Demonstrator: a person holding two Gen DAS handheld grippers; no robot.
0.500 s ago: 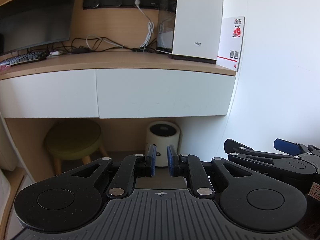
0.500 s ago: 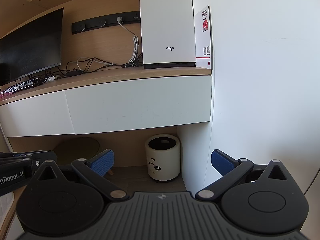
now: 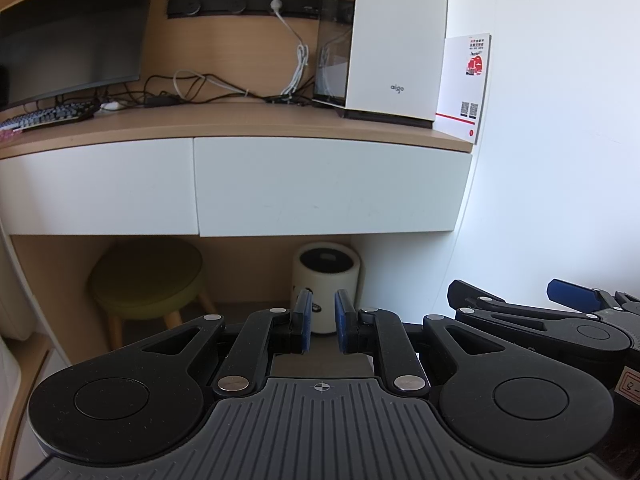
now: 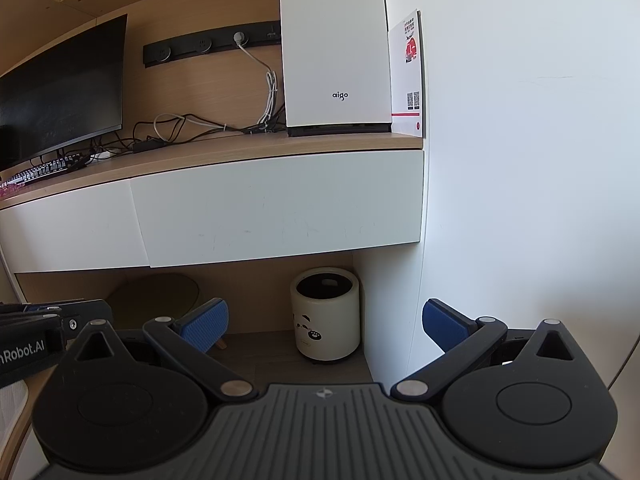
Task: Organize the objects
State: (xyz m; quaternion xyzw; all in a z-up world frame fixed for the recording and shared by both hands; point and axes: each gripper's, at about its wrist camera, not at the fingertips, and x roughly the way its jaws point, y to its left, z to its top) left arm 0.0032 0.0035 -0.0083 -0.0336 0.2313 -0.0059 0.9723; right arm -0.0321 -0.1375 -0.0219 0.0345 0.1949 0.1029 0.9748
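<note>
Left wrist view: left gripper (image 3: 321,327) sits low centre, blue pads nearly together w/ only a thin gap, nothing between them. Past the pads, under the desk (image 3: 248,122), stands a white waste bin (image 3: 326,276) w/ dark top opening; it's on the floor near the white side wall. Olive round stool (image 3: 148,276) w/ wooden legs is left of the bin, also under the desk. Two white drawer fronts (image 3: 328,184) run below the desktop. On top: white aigo PC case (image 3: 396,40) at the right end, a red-and-white card (image 3: 464,88) leaning just beside it, tangle of cables (image 3: 192,88), a keyboard (image 3: 48,116) and a dark monitor (image 3: 72,32) at left. Right gripper (image 3: 508,300) shows at the lower right, jaws spread.

Right wrist view: right gripper (image 4: 325,322) has jaws wide apart, holding nothing; the waste bin (image 4: 326,316), w/ a small cartoon face on its front, appears between the pads but well beyond them, apart from both. Stool (image 4: 160,288) partly hidden behind the left pad. PC case (image 4: 334,40) and card (image 4: 408,76) up on the desk (image 4: 224,148). No loose task obj. is gripped by either tool; which item is to be sorted, can't tell.
</note>
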